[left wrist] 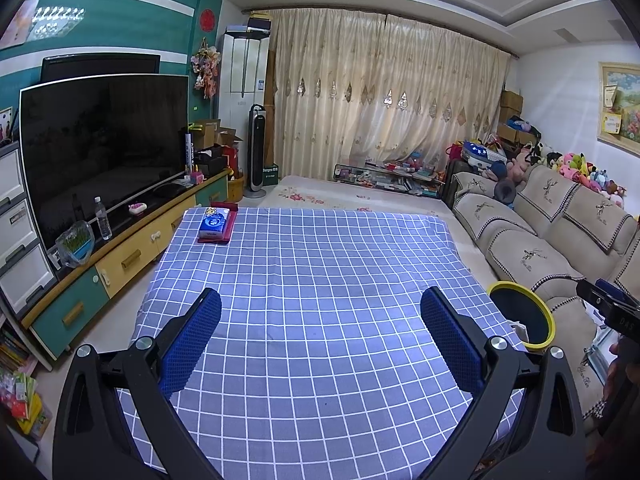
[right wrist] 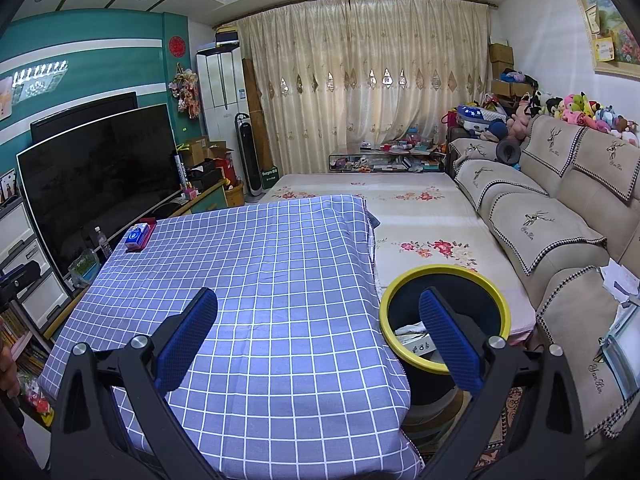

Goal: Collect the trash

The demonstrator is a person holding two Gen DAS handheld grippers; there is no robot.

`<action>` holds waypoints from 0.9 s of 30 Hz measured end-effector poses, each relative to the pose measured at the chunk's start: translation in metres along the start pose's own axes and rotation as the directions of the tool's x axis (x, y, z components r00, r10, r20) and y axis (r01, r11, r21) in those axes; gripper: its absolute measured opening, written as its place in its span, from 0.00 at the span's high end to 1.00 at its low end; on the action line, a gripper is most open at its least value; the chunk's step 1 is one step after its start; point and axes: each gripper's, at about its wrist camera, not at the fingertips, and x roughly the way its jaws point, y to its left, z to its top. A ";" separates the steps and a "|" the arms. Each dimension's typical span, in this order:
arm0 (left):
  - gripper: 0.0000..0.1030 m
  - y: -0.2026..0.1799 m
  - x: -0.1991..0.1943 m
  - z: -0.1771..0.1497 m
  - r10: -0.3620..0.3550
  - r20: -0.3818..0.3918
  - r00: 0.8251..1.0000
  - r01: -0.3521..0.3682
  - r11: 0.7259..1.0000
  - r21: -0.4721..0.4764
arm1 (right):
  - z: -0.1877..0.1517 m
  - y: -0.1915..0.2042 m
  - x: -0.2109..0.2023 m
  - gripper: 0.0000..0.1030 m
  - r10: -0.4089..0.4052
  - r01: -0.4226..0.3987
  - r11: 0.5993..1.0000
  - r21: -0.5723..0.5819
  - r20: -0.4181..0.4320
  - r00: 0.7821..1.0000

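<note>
A black trash bin with a yellow rim [right wrist: 442,276] stands on the floor at the table's right edge, with white paper trash [right wrist: 412,330] inside; it also shows in the left wrist view [left wrist: 520,312]. The table carries a blue checked cloth [left wrist: 320,280]. My left gripper [left wrist: 320,312] is open and empty over the cloth. My right gripper [right wrist: 318,312] is open and empty, its right finger over the bin and its left finger over the table's right part [right wrist: 260,280]. A blue tissue pack [left wrist: 215,222] lies on a red tray at the far left corner.
A beige sofa [right wrist: 560,232] runs along the right with papers [right wrist: 620,280] on its near seat. A TV [left wrist: 104,148] on a low cabinet stands left, with a water bottle [left wrist: 103,218]. A floral mat [right wrist: 420,216] covers the floor beyond the table.
</note>
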 end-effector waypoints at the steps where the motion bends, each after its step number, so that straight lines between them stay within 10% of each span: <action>1: 0.05 0.000 0.001 0.000 0.001 0.000 1.000 -0.001 1.000 0.000 | 0.000 0.000 0.000 0.07 0.000 0.000 1.000 0.000 0.000 1.000; 27: 0.05 -0.002 0.007 -0.004 0.013 -0.021 1.000 -0.013 1.000 -0.003 | 0.000 0.001 0.000 0.07 0.002 -0.002 1.000 0.000 -0.004 1.000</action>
